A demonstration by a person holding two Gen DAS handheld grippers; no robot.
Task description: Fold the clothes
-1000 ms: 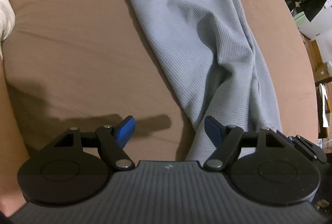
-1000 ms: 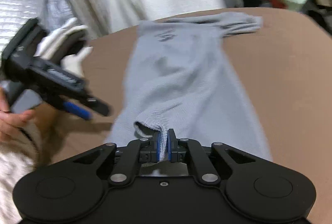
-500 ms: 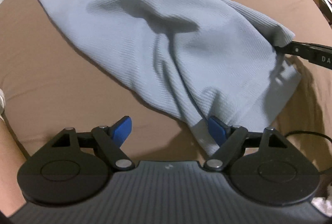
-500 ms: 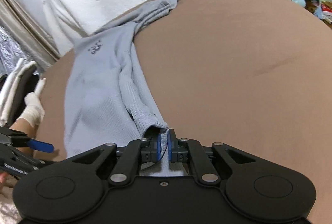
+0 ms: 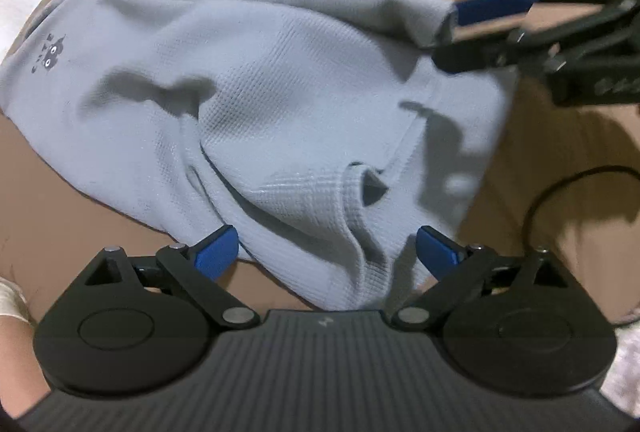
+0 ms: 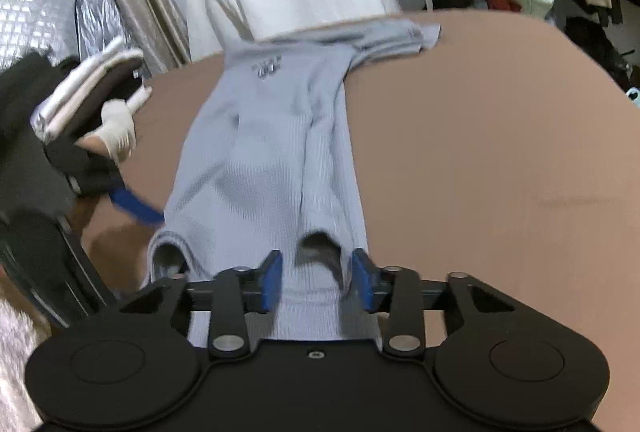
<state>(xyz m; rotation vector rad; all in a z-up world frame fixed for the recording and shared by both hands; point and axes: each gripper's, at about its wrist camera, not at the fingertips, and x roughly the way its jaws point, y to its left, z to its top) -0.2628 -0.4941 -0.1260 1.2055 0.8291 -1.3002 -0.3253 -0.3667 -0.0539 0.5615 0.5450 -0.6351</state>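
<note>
Your right gripper (image 6: 316, 282), clamped on the hem a second ago, is now opening and lets the pale grey ribbed knit garment (image 5: 248, 104) settle along the brown bed's (image 6: 500, 160) near edge; your left gripper (image 5: 326, 250), opening wide, straddles the other hem corner, unpinched.

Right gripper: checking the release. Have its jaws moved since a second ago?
Yes. The right gripper was clamped on the grey garment; its jaws are opening, cuff loose between them.

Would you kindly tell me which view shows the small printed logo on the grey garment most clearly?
The left wrist view: the logo is sharp, its dark cartoon face readable. The right wrist view shows it only as a small blurred mark.
</note>
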